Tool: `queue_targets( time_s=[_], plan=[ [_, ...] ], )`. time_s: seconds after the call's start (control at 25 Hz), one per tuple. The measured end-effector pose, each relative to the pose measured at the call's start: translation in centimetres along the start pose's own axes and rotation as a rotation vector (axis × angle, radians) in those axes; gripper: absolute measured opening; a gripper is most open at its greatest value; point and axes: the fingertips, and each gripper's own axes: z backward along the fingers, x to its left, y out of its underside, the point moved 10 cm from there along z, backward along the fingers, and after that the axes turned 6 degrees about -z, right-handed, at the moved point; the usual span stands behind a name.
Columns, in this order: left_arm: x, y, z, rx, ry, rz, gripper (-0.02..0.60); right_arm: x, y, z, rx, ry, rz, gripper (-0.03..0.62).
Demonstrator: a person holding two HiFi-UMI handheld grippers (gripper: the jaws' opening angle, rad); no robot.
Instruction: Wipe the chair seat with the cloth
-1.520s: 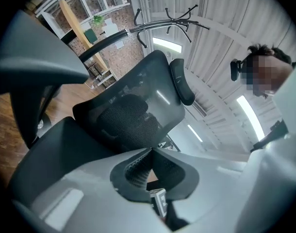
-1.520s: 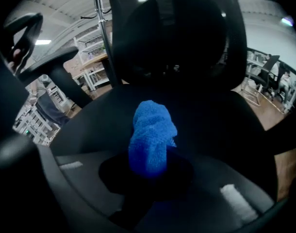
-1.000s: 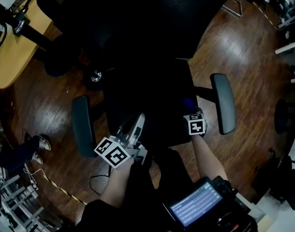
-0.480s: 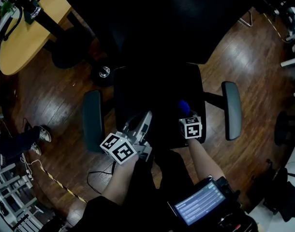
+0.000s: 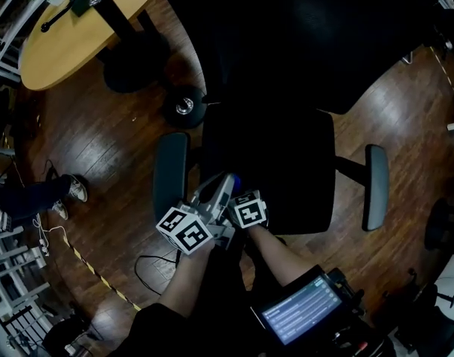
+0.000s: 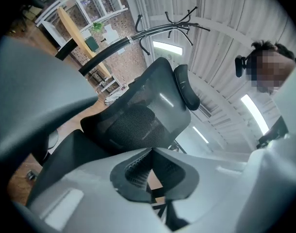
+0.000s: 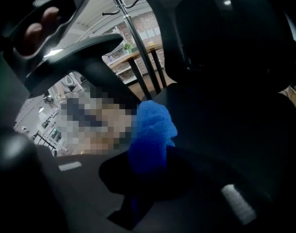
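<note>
I am clenching my right gripper (image 7: 149, 176) on the bright blue fluffy cloth (image 7: 151, 132), which is poking out past the jaws at the lower left corner of the black office chair seat (image 5: 286, 166) in the head view. My left gripper (image 6: 152, 161) is hovering just beside it, jaws pressed together on nothing, facing the chair's mesh backrest (image 6: 138, 123). The grey padded armrest (image 5: 170, 173) is lying just left of both.
</note>
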Motion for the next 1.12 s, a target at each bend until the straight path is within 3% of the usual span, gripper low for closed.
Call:
queue_targets(
  time_s=[0.16, 0.32, 0.48, 0.88, 1.12],
  plan=[
    [0.4, -0.3, 0.9, -0.008, -0.016, -0.016, -0.006, 1.8, 0.9, -1.9, 0.024, -0.045, 0.007, 0.048],
    [0.8, 0.1, 1.6, -0.007, -0.021, -0.011, -0.006, 1.8, 1.6, -2.3, 0.007, -0.044, 0.040, 0.048],
    [0.4, 0.8, 1.5, 0.007, -0.013, -0.012, -0.006, 0.6, 2.2, -0.7, -0.011, -0.016, -0.010, 0.048],
    [-2.6, 3.1, -3.1, 0.120, 0.106, -0.017, -0.006, -9.4, 4.7, 7.6, -0.038, 0.239, -0.169, 0.048],
    [-4.9, 4.8, -5.5, 0.174, 0.166, -0.025, -0.006, -14.5, 6.3, 12.2, -0.089, 0.299, -0.265, 0.048]
  ],
)
